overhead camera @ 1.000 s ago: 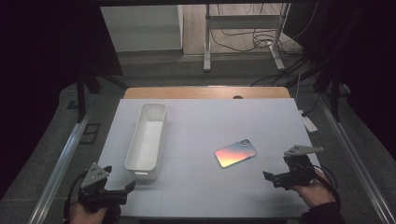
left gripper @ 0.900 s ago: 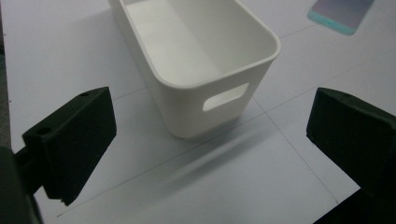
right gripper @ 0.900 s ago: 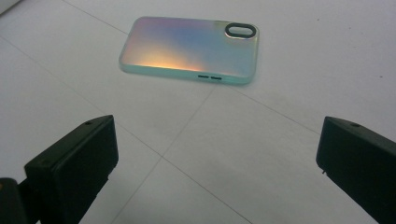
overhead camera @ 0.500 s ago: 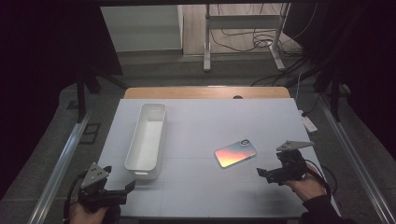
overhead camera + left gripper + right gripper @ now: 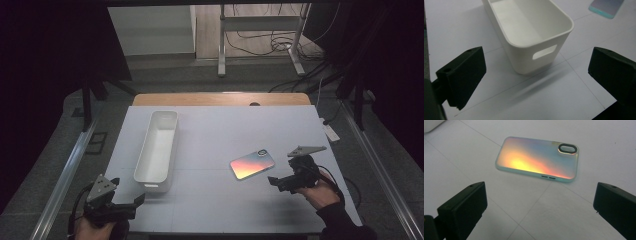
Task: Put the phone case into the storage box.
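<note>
An iridescent orange-pink phone case lies flat, camera hole up, right of the table's middle. My right gripper hovers just to its near right, open and empty. In the right gripper view the phone case lies a short way beyond the wide-apart jaws of the right gripper. A long white bin, empty, stands on the left side of the table. My left gripper is open near the front left corner. In the left gripper view the bin, its handle slot facing me, sits ahead of the left gripper.
The pale table has a wooden strip along its far edge. Metal rails run down both sides. A desk frame and loose cables stand on the floor beyond. The phone case peeks in at the top right of the left gripper view.
My right gripper has moved left across the table, closer to the phone case, and stayed open. The left gripper has hardly moved.
</note>
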Action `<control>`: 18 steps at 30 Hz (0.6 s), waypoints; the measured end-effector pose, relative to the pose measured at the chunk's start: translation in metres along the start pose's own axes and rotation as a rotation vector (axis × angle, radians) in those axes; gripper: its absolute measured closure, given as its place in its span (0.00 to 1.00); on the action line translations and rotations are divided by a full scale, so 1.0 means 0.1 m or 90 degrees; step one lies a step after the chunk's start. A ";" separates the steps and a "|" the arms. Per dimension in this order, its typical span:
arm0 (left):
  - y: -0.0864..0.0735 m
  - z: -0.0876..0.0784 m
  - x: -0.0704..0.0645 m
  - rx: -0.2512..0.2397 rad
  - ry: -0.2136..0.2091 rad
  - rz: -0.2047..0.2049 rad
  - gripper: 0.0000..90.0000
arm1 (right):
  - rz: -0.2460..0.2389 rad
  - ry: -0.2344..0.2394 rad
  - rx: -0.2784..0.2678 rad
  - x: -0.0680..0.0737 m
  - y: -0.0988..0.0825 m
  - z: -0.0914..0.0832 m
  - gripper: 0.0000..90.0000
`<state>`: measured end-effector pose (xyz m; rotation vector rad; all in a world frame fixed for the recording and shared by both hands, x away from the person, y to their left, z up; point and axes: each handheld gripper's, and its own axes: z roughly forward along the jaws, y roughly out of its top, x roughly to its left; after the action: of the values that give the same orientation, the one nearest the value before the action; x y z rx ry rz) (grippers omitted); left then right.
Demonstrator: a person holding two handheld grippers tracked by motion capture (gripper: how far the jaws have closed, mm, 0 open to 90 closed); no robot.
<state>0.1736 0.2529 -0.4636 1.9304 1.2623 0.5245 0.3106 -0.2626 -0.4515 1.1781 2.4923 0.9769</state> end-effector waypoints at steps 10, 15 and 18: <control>0.00 0.00 0.00 0.000 0.000 -0.001 0.02 | -0.018 0.009 0.012 0.02 0.13 0.12 0.00; 0.00 0.00 0.00 0.000 -0.001 0.000 0.02 | -0.025 0.015 0.014 0.04 0.19 0.18 0.00; 0.00 0.00 0.00 0.000 -0.001 -0.001 0.02 | -0.028 0.017 0.017 0.04 0.22 0.21 0.00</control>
<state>0.1736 0.2531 -0.4637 1.9294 1.2623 0.5234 0.3310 -0.2391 -0.4528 1.1191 2.5485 0.9583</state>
